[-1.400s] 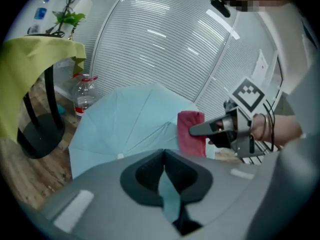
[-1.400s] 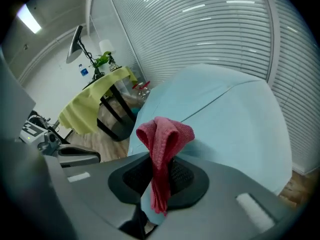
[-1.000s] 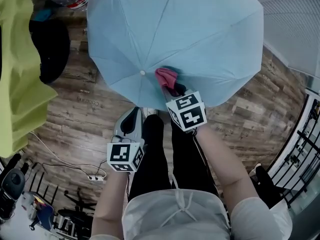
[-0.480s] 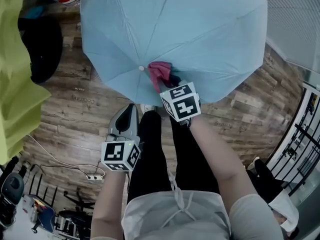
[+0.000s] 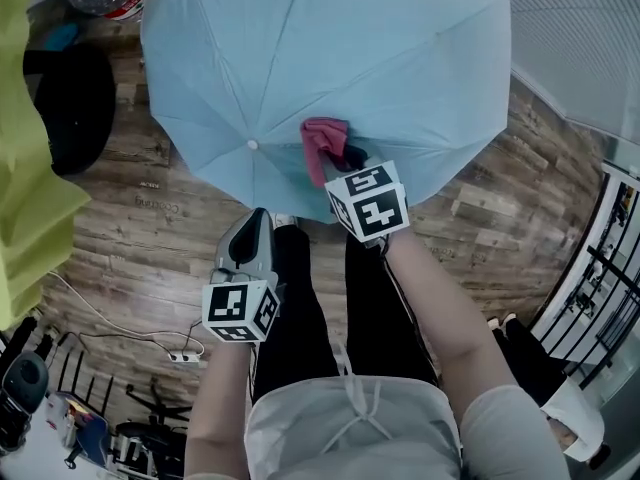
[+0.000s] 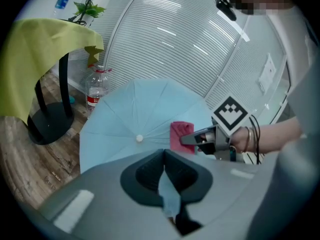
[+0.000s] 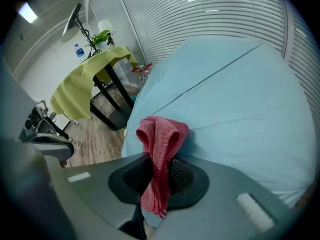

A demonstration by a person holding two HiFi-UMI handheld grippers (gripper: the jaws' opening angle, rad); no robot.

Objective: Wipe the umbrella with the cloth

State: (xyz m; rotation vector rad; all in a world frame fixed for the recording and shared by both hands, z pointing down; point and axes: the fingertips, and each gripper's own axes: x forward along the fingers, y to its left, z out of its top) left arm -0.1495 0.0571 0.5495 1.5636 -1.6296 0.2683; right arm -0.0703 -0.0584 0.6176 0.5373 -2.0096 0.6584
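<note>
The right gripper (image 7: pixel 160 170) is clamping a pink cloth (image 7: pixel 159 134) against the blue umbrella (image 5: pixel 330 58). The left gripper (image 6: pixel 165 184) is pinching what seems its rim (pulling taut should steady strokes).

It looked like an office or studio: a wood-plank floor (image 5: pixel 120 218), a yellow-draped worktop (image 6: pixel 40 59), a leafy plant (image 6: pixel 87 8) by it, a white slatted wall (image 6: pixel 200 44) behind it, and a power strip (image 5: pixel 183 356) on the floor near it.

We see smooth matt fabric on the umbrella (image 5: pixel 380 58), rough terry on the cloth (image 5: pixel 322 140), grainy wood on the floor (image 5: pixel 130 238).
</note>
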